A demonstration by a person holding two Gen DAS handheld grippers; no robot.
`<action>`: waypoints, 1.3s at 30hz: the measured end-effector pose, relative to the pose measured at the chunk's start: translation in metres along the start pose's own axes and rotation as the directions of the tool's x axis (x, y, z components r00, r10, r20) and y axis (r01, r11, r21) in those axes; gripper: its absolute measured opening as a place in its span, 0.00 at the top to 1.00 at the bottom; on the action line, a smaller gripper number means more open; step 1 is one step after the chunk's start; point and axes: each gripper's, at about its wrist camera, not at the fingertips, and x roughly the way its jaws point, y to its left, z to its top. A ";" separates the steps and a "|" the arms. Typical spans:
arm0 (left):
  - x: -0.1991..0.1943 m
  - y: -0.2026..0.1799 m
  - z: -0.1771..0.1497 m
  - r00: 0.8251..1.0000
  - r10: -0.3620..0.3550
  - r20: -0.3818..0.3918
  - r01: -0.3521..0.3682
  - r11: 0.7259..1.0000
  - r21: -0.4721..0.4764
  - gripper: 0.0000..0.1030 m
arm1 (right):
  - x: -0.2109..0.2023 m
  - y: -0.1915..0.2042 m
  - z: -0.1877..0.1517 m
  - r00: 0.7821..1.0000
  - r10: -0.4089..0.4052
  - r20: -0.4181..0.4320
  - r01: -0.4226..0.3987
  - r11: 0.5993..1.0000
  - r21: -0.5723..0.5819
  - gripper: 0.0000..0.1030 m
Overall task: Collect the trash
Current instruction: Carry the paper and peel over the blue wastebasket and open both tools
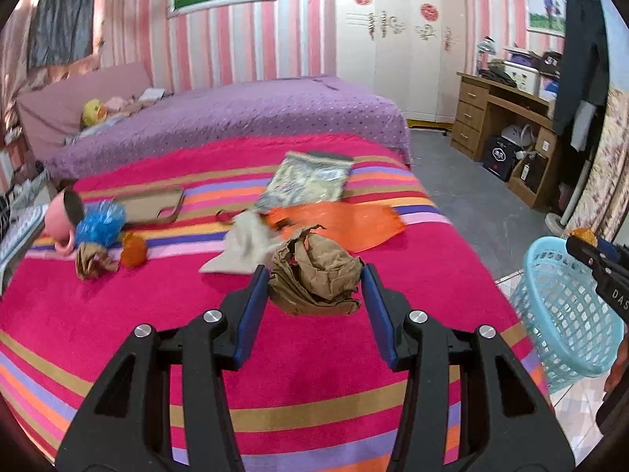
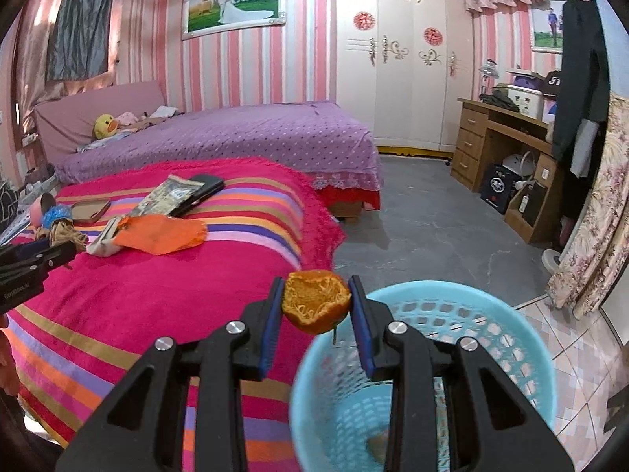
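Note:
My left gripper [image 1: 315, 275] is open, its fingers on either side of a crumpled brown paper wad [image 1: 316, 273] on the striped bed. My right gripper [image 2: 316, 299] is shut on an orange peel [image 2: 316, 301] and holds it over the near rim of the blue mesh basket [image 2: 471, 314], which stands on the floor beside the bed. The basket also shows in the left wrist view [image 1: 566, 306], with the right gripper [image 1: 585, 242] above it. More trash lies on the bed: a second paper wad [image 1: 92, 261], another orange peel [image 1: 133, 251], an orange plastic bag [image 1: 346, 222], a white rag [image 1: 243, 246].
A pink cup [image 1: 63, 216] and blue tinsel ball [image 1: 100, 224] lie at the bed's left edge. A cardboard piece [image 1: 153, 206] and a printed pouch [image 1: 310, 181] lie farther back. A purple bed [image 1: 236, 118], wardrobe and wooden desk [image 1: 507, 126] stand beyond.

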 end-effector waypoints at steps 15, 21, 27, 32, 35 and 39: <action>0.003 -0.131 0.001 0.988 -0.155 0.006 0.154 0.983 0.098 0.54 | -0.023 -0.107 -0.028 0.988 -0.152 -0.021 0.153 0.983 0.098 0.68; 0.010 -0.187 -0.009 0.971 -0.236 -0.032 0.238 0.963 0.124 0.54 | -0.025 -0.148 -0.043 0.979 -0.202 -0.037 0.205 0.967 0.152 0.68; 0.016 -0.239 -0.017 0.960 -0.276 -0.039 0.278 0.943 0.182 0.54 | -0.027 -0.168 -0.048 0.975 -0.219 -0.029 0.221 0.955 0.199 0.68; 0.027 -0.261 -0.019 0.957 -0.282 -0.064 0.289 0.936 0.202 0.53 | -0.025 -0.172 -0.049 0.975 -0.221 -0.027 0.222 0.953 0.208 0.68; 0.032 -0.269 -0.021 0.953 -0.290 -0.093 0.303 0.929 0.211 0.50 | -0.024 -0.173 -0.051 0.975 -0.220 -0.030 0.221 0.951 0.214 0.68; 0.030 -0.263 -0.018 0.959 -0.274 -0.067 0.282 0.935 0.217 0.24 | -0.026 -0.170 -0.051 0.974 -0.222 -0.032 0.224 0.954 0.202 0.68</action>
